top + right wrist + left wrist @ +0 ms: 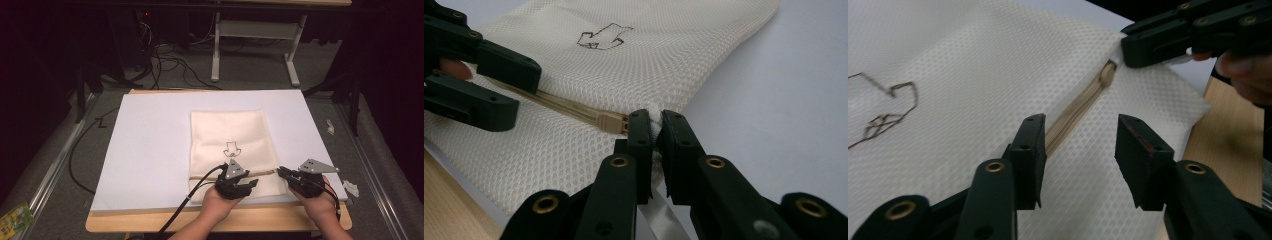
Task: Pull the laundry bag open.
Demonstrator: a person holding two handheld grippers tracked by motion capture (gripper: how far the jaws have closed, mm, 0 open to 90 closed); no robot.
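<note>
Cream mesh zip bag (227,135) lay flat on the white board (150,150), centre to lower centre of the high view, small line drawing (232,149) printed mid-panel. A tan zipper (1075,114) ran across the bag near its bottom edge, long axis left to right in the high view.

Right gripper (654,131): jaws closed, pinching the bag's edge at the zipper's right end; a fold of mesh showed between the jaws in the right gripper view, with the tan slider (613,123) just left of them.

Left gripper (1080,132): jaws apart, holding nothing, straddling the zipper line from above, one jaw on either side, at lower centre of its own view. Contact with the mesh could not be told.

From the left gripper the zipper ran up and to the right toward the slider and the pinched corner. Judgement: the left gripper was nearer the free run of zipper; a pull on the slider would go along that axis, away from the anchored end.
</note>
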